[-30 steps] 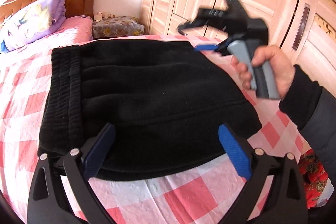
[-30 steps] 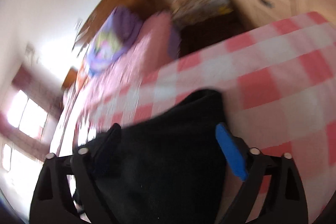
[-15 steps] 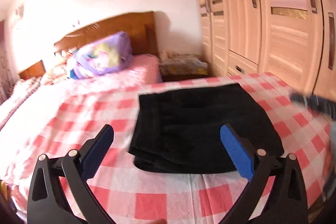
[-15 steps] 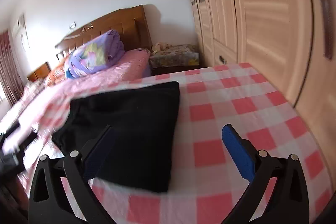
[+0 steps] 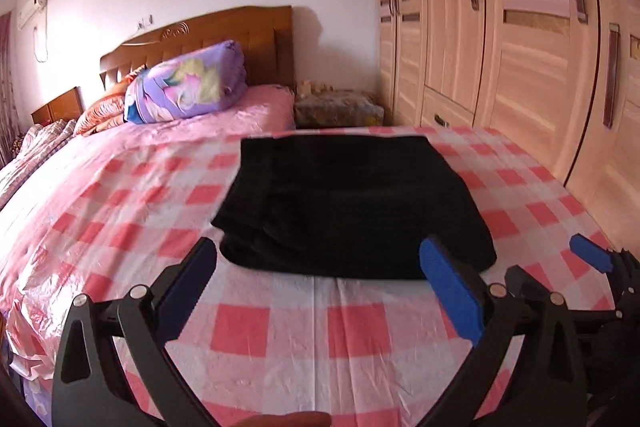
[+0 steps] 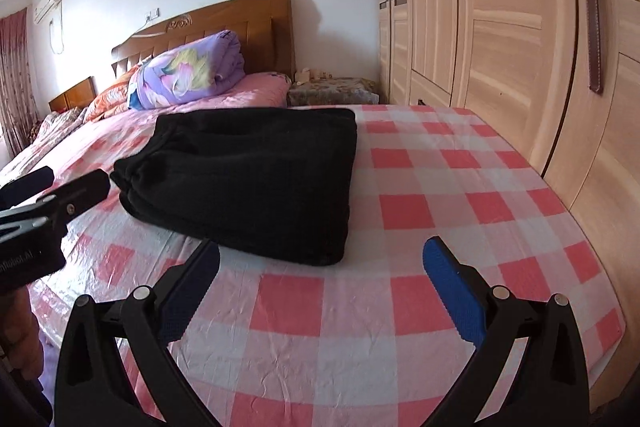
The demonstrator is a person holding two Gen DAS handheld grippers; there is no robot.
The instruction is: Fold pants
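Both tools, left [image 5: 318, 283] and right [image 6: 320, 281], have withdrawn, wide and empty; black pants [image 5: 352, 203] lie folded on bed [image 5: 280, 327], task apparently complete.

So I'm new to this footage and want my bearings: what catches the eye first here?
The black folded pants stand out, lying as a neat stack on the pink-checked bed cover. Both open claws, left and right, hang short of the stack and hold nothing. Behind, a purple rolled quilt rests against the wooden headboard.
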